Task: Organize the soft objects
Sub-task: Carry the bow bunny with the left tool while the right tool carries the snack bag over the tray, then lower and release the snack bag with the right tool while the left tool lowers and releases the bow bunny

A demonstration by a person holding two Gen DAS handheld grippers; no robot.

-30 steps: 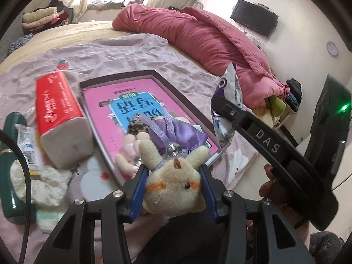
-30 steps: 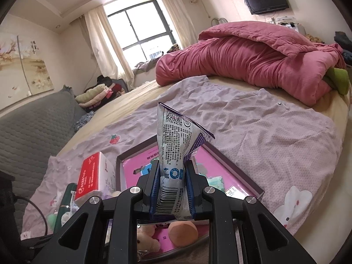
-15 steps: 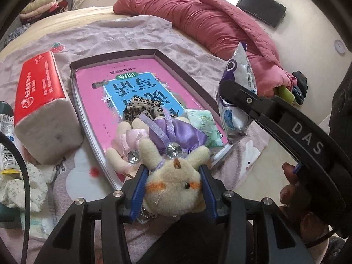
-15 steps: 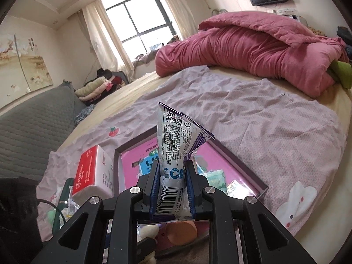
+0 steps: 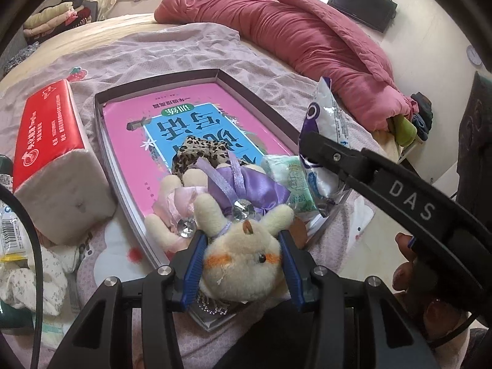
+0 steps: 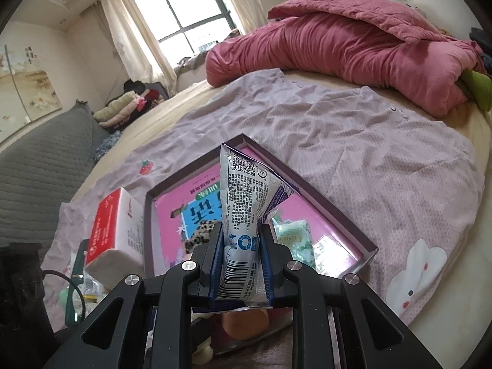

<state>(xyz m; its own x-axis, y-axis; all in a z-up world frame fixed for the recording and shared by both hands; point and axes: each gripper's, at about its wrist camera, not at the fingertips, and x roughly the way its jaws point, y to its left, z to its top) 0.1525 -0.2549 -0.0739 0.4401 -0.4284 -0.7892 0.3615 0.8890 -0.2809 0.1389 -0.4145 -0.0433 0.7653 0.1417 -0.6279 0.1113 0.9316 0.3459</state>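
A cream plush bunny (image 5: 243, 261) in a purple dress is clamped by the head in my left gripper (image 5: 243, 264), over the near end of a dark shallow tray (image 5: 160, 75) lined with a pink book. In the tray lie a leopard scrunchie (image 5: 200, 150), a second plush in pink (image 5: 172, 206) and a green wipes packet (image 5: 292, 181). My right gripper (image 6: 241, 246) is shut on a white and blue pouch (image 6: 246, 196), held upright above the tray's (image 6: 307, 184) right side. The left wrist view shows that pouch (image 5: 326, 117) too.
A red and white tissue pack (image 5: 52, 153) lies left of the tray on the lilac sheet. White floral cloth (image 5: 30, 283) and small packets sit at the near left. A rolled pink quilt (image 5: 307, 40) fills the far side. The bed edge runs close on the right.
Both grippers have sunk toward the tray, which now looks larger and nearer. The bunny and the pouch stay gripped as before.
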